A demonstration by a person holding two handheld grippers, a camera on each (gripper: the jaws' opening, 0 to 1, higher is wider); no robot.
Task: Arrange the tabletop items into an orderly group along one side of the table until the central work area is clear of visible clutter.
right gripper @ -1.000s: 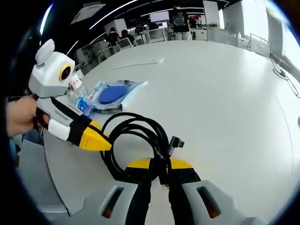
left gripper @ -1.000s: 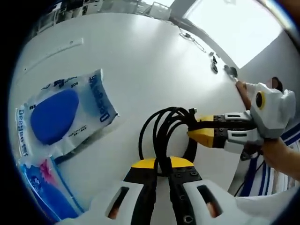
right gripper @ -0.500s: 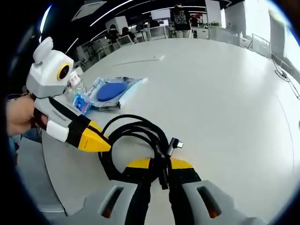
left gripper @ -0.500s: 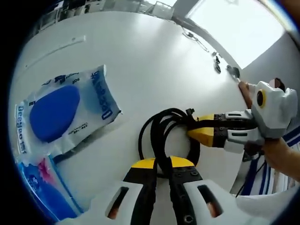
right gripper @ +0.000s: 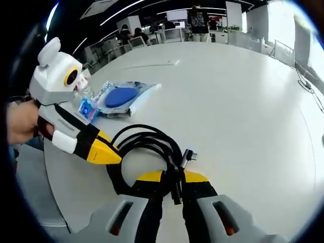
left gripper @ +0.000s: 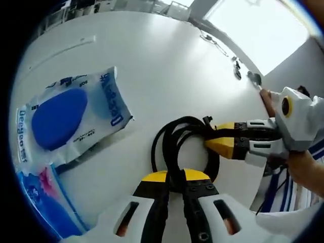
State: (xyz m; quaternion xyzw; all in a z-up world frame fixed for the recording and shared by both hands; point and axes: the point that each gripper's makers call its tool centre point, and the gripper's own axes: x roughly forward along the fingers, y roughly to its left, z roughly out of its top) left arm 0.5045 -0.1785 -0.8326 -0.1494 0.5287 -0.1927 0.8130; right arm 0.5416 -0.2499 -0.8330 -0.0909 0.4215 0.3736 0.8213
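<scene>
Left gripper view: both grippers are gripping one coiled black cable (left gripper: pixel 174 147).

The left gripper (left gripper: pixel 174 183) and right gripper (right gripper: pixel 172 183) are each holding their jaws pinched on opposite sides of the coil, near the white surface's (right gripper: pixel 238 96) edge. Over the last second the blue-printed wipes pack (left gripper: pixel 68 119) is barely shifting; the cable is hardly travelling, so tidying is proceeding slowly.

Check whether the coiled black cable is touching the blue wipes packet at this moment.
Apart. In the left gripper view, bare white table shows between the black cable and the wipes packet; the right gripper view shows the same gap.
</scene>
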